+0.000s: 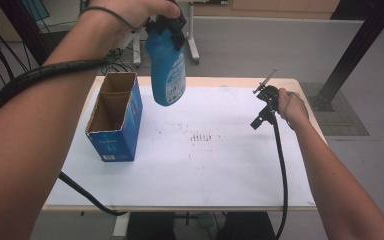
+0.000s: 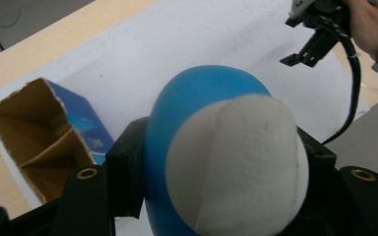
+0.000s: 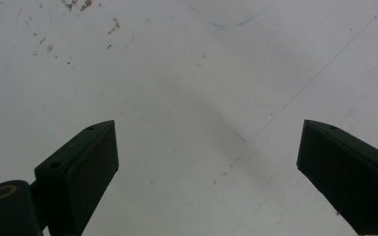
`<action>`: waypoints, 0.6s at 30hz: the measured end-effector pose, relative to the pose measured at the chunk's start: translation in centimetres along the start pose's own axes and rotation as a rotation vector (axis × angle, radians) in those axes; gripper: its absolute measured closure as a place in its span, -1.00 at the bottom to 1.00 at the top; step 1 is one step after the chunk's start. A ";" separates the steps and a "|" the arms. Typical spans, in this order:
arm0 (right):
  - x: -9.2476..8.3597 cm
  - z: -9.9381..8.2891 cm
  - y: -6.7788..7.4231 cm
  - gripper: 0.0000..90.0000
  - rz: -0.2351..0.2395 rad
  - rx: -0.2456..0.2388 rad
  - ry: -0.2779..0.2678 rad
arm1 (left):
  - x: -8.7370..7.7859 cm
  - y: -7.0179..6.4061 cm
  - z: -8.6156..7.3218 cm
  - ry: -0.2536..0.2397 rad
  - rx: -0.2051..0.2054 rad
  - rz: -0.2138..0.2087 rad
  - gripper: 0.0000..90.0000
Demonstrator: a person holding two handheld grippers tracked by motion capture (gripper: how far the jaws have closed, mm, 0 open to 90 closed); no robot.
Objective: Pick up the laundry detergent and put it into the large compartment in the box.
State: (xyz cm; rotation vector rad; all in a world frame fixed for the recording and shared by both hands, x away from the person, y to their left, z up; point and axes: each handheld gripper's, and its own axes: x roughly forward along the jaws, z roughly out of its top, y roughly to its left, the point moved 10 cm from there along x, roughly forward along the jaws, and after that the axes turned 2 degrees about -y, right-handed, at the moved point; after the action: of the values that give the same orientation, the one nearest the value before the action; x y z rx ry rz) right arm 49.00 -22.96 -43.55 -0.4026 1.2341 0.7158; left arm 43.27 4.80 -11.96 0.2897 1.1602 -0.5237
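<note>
Hanging upright in the air, clamped at its top by the left gripper (image 1: 166,22), blue bottle (image 1: 166,67) just right of the open box (image 1: 114,117); right gripper (image 1: 264,107) wide, empty, well apart.

A blue bottle (image 1: 166,67) with a white cap hangs cap-up above the table's far left part, just beside an open, divided blue cardboard box (image 1: 115,117) standing there.

left hand-held gripper (image 1: 166,22): black, brass screw rings, spiral-wrapped cable | right hand-held gripper (image 1: 266,106): black, smooth cable | wrists: thin bands
</note>
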 end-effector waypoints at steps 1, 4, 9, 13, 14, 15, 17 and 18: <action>0.0 0.0 0.0 -0.82 0.000 0.000 0.000 | -0.1 0.6 0.0 -0.007 -0.022 0.006 -0.16; 0.0 0.0 0.0 -0.82 -0.001 -0.002 0.000 | -0.5 2.4 -0.2 -0.011 -0.068 0.023 -0.16; 0.0 0.0 0.0 -0.82 0.000 0.000 0.000 | -0.9 5.9 -0.7 -0.022 -0.167 0.057 -0.16; 0.0 0.0 -0.1 -0.82 0.000 0.000 0.001 | -1.2 8.3 -1.2 -0.031 -0.224 0.098 -0.16; 0.0 0.0 -0.1 -0.82 0.001 -0.002 0.000 | -1.3 9.0 -1.4 -0.030 -0.245 0.112 -0.16; 0.1 0.0 -0.1 -0.82 0.001 -0.001 0.001 | -1.3 9.5 -1.6 -0.026 -0.259 0.120 -0.16; 0.2 0.1 0.0 -0.82 0.003 -0.002 0.002 | -1.5 10.4 -1.8 -0.022 -0.283 0.139 -0.16; 0.2 0.1 0.0 -0.82 0.002 -0.002 0.003 | -1.6 11.0 -1.9 -0.022 -0.300 0.153 -0.16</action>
State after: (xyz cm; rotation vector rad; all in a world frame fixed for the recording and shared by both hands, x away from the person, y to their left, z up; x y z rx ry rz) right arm 49.12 -22.86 -43.73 -0.4041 1.2370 0.7182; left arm 47.09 15.38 -11.71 0.1114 1.1668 -0.2139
